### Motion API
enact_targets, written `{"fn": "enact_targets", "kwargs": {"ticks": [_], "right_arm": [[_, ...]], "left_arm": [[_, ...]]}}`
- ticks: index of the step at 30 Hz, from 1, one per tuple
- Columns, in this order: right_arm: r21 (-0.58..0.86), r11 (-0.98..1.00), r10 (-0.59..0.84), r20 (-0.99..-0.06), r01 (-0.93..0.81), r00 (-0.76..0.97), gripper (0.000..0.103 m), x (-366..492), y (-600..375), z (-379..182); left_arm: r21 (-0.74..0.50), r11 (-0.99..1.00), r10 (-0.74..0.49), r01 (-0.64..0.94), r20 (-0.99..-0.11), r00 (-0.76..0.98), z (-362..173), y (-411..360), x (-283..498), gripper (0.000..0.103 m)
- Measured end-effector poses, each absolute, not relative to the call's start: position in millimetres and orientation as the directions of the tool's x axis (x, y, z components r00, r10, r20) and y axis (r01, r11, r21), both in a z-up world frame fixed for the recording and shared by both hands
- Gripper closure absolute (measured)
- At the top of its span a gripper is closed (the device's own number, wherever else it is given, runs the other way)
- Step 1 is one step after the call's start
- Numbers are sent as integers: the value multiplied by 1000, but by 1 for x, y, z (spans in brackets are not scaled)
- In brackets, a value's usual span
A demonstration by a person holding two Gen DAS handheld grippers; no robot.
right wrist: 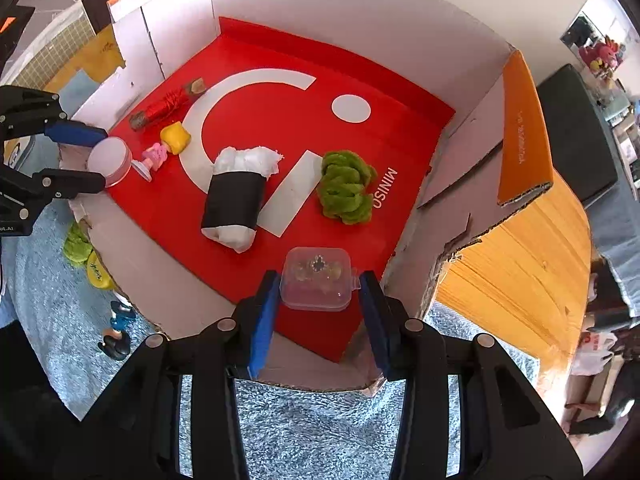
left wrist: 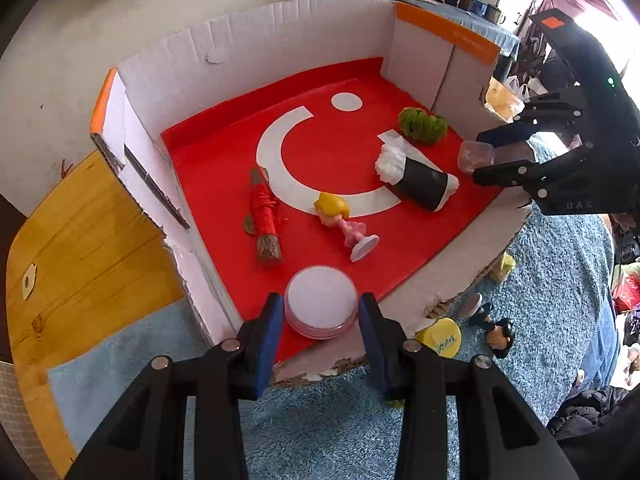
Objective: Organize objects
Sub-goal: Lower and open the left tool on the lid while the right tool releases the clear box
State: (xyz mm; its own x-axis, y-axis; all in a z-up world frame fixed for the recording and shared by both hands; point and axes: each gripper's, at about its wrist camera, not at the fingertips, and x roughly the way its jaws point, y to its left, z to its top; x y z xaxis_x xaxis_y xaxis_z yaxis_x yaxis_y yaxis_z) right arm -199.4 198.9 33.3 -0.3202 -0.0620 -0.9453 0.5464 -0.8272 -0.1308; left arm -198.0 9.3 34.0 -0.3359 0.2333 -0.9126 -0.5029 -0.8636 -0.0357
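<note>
1. Cardboard box: your collection bin, red floor already holding sorted toys.
2. Your left gripper pinches the round pink case above the box's near edge.
3. Your right gripper clamps the clear plastic container over its near corner, apparently for depositing.

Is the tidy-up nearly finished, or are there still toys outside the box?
Four things already lie in the box: red stick, blonde doll, black-and-white roll, green fluffy thing. The left gripper holds a pink jar, the right gripper a clear tub. Outside: yellow lid, dark-haired figure.
</note>
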Motion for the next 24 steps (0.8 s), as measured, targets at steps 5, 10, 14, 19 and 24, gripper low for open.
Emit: {"fn": "enact_targets", "kwargs": {"ticks": [5,10,14,19,24], "right_arm": [[-143,-818,-43,-951,557,-307,63,-197,198,31],[-146,-819,-39,-951,555,-308,62,-193,200,30],[-147,-819,-38,-951,554,-308,62,-189,201,29],[-147,-819,-39,-950,555,-310,62,-183,202,28],[-150,-817,-36,-950,556,-309,62,-175,203,27]], "left_arm": [[-33,-860,231,-509,-915,-331,34,10,-199,62],[-34,-860,231,-509,-915,-330,34,10,-199,62],[-34,-861,231,-508,-915,-331,35,10,-199,62],[-30,-861,228,-507,-915,-333,35,9,-200,61],[-27,-863,225,-504,-914,-336,36,9,-200,60]]}}
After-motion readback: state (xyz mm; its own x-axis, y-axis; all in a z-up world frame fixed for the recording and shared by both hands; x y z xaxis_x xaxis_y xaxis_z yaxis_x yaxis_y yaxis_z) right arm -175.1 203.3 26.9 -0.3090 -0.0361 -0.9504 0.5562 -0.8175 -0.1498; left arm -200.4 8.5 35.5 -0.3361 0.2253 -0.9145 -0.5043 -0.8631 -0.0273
